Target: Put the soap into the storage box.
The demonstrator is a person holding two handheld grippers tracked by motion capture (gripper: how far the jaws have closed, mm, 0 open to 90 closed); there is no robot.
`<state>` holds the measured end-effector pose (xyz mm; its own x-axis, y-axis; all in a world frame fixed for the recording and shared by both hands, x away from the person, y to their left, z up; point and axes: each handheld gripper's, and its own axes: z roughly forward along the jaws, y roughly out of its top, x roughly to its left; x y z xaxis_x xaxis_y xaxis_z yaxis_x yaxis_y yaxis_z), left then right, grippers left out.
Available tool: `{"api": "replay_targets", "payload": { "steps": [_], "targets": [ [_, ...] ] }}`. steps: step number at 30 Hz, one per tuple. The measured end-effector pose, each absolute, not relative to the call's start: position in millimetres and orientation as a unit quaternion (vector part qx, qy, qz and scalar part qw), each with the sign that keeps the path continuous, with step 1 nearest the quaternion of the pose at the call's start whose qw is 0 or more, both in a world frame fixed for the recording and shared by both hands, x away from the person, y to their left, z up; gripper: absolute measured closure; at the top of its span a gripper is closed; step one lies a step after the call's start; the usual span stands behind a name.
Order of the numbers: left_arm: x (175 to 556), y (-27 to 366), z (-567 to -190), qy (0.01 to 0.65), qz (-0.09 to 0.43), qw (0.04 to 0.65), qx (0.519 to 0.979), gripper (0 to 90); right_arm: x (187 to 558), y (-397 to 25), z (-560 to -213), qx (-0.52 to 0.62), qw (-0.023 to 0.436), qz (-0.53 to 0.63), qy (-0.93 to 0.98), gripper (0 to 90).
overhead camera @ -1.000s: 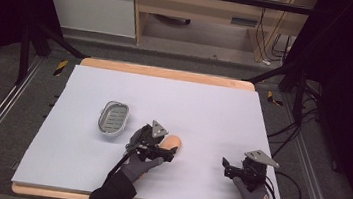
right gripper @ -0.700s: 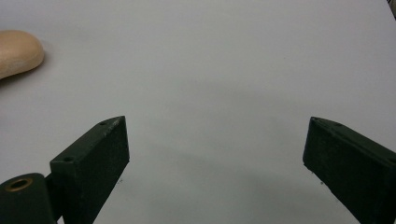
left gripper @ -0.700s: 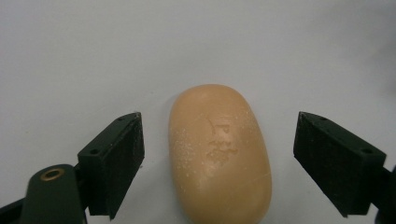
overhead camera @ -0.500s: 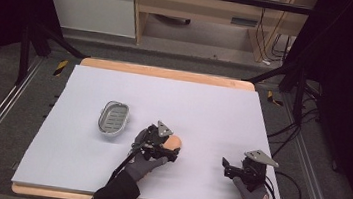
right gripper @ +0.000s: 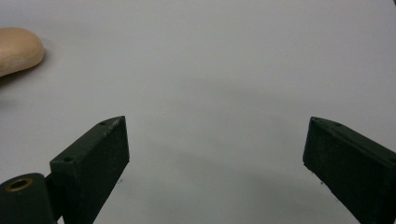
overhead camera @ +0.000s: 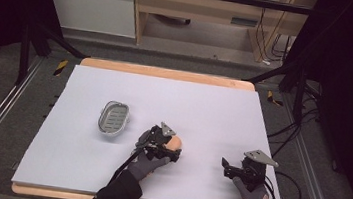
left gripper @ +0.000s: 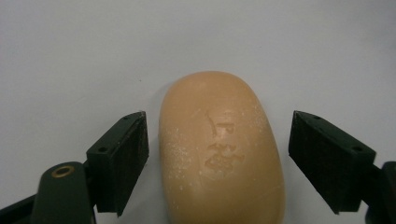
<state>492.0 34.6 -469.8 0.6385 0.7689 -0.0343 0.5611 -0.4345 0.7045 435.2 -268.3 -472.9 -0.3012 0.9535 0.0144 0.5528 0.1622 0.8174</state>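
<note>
The left gripper had its jaws spread to either side of the bar of soap, a narrow gap showing on each side, so they straddled the bar without gripping it. The soap, tan with a worn stamp on its upper face, lay flat on the white table cover. In the high view the left gripper sat over the near end of the soap, with the gloved left hand behind it. The metal soap dish stood to the left of the soap, a little farther back and apart from it. The right gripper rested well to the right of the soap, its jaws wide apart and holding nothing, the rounded end of the soap showing at the edge of its own view.
</note>
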Motion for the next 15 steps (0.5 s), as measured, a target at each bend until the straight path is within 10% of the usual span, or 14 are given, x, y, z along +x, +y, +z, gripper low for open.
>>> {"api": "replay_targets", "payload": {
  "steps": [15],
  "targets": [
    [495.1,31.9,-475.7,0.402,0.145,0.335,0.84,27.3,435.8,-267.6,-473.6,0.526,0.266,0.373,0.717,7.4]
  ]
}}
